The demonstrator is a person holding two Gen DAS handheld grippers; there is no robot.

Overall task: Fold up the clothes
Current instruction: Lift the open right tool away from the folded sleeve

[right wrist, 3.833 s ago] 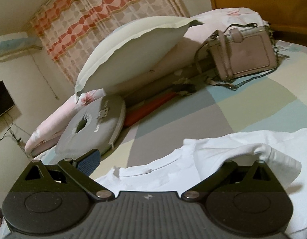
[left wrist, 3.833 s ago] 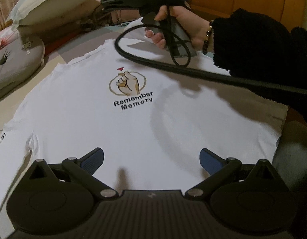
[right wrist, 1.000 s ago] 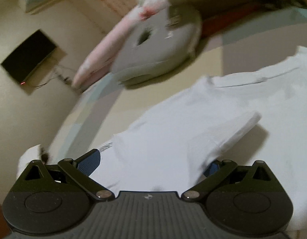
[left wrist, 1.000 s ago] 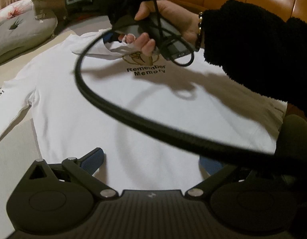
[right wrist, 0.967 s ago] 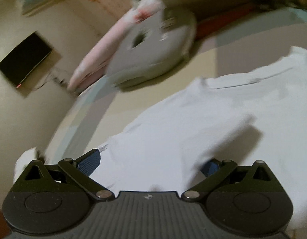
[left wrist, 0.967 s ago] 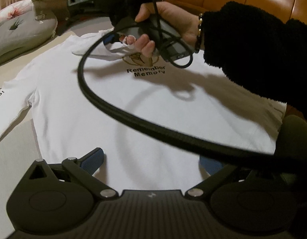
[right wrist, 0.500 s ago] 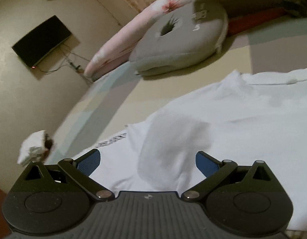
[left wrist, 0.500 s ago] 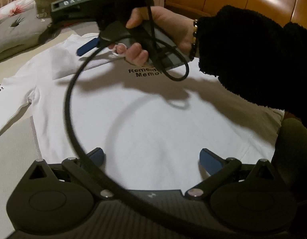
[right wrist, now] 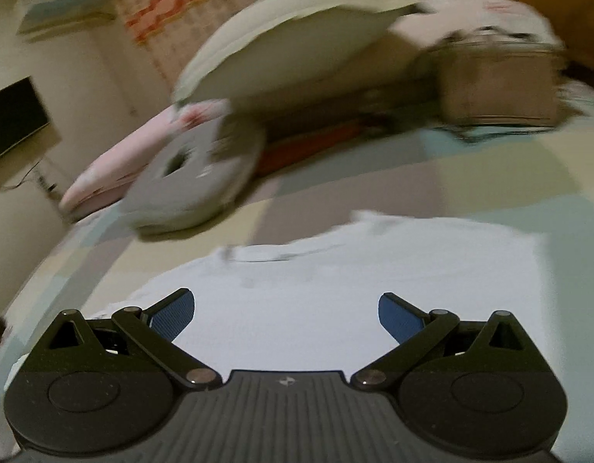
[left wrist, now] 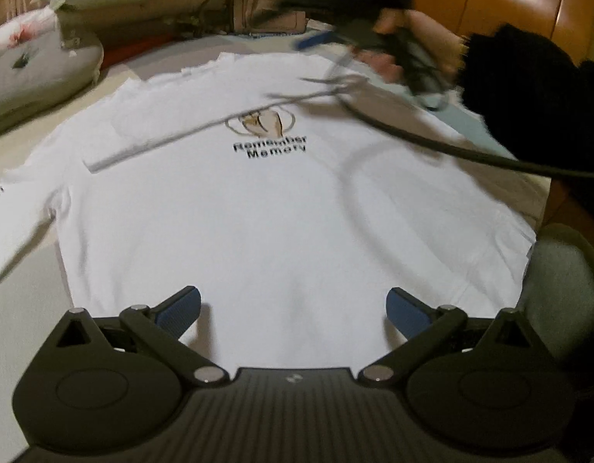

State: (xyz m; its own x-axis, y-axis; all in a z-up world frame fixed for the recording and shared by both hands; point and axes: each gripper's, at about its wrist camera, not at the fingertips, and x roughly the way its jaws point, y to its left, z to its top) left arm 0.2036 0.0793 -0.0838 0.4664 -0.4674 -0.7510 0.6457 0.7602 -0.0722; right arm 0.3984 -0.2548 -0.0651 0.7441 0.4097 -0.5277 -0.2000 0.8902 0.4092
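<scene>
White shirt (left wrist: 281, 208), print up, flat on the bed (right wrist: 489, 193); its long axis runs from the hem by my left gripper (left wrist: 293, 305) to the collar at the far end. One sleeve is folded across the chest. I judge it light, limp and easily wrinkled; best taken at a hem corner or shoulder seam. My left gripper hovers wide open and empty over the hem; my right gripper (right wrist: 285, 308), also wide and empty, hangs above the shoulder.
</scene>
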